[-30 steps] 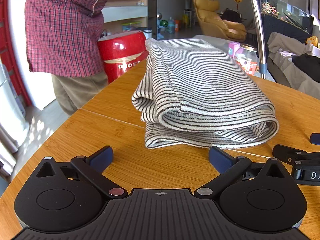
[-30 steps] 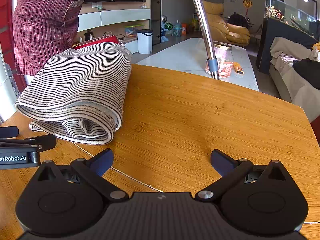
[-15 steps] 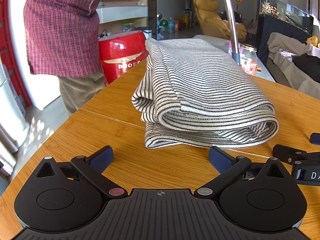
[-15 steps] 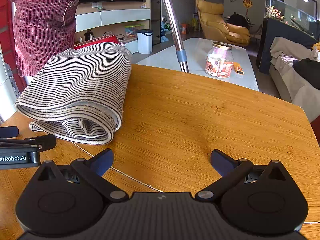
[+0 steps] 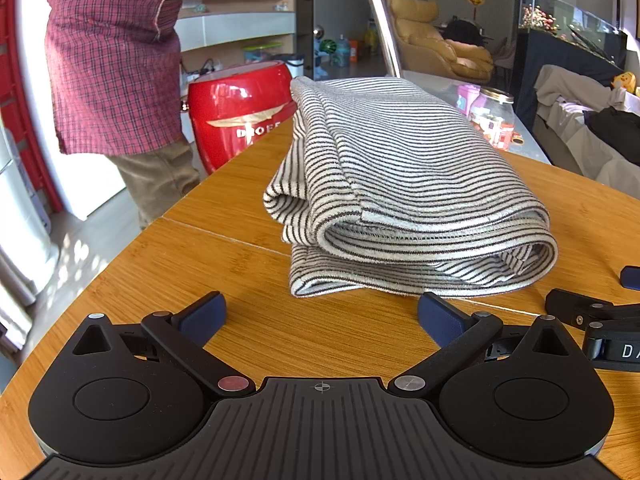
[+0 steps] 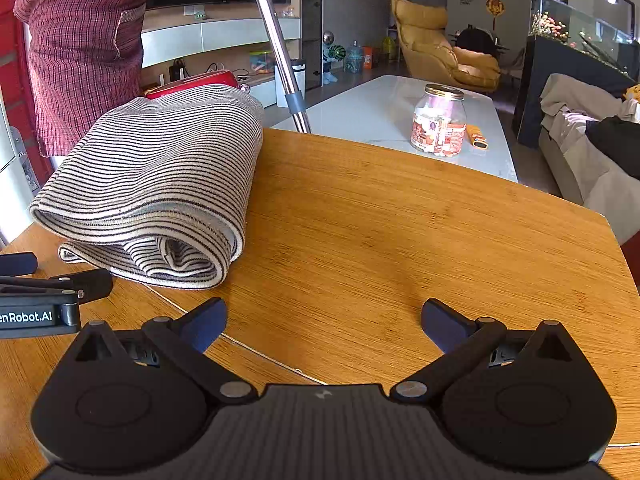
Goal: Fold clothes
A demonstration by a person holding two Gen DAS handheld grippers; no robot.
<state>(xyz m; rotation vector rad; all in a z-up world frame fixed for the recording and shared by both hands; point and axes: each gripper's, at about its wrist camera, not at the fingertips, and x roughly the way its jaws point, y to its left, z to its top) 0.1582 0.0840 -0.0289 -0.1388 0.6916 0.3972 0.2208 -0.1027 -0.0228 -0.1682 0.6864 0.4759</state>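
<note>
Since a second earlier only the bystander's pole (image 6: 276,48) had swung; the folded garment (image 5: 400,192) lay unmoved on the table (image 6: 400,220), both the left gripper (image 5: 320,316) and right gripper (image 6: 324,320) spread empty, so folding looked finished.

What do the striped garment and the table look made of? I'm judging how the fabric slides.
Striped garment: soft knit, likely cotton, with a fuzzy matte surface and stitched hem. Table: wood or bamboo, judging by fine grain and a smooth, lightly glossy finish.

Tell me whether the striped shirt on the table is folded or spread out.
Folded. The striped shirt lies in a compact stack of layers on the wooden table, with rounded fold edges facing the camera. Neither tongs touch it.
</note>
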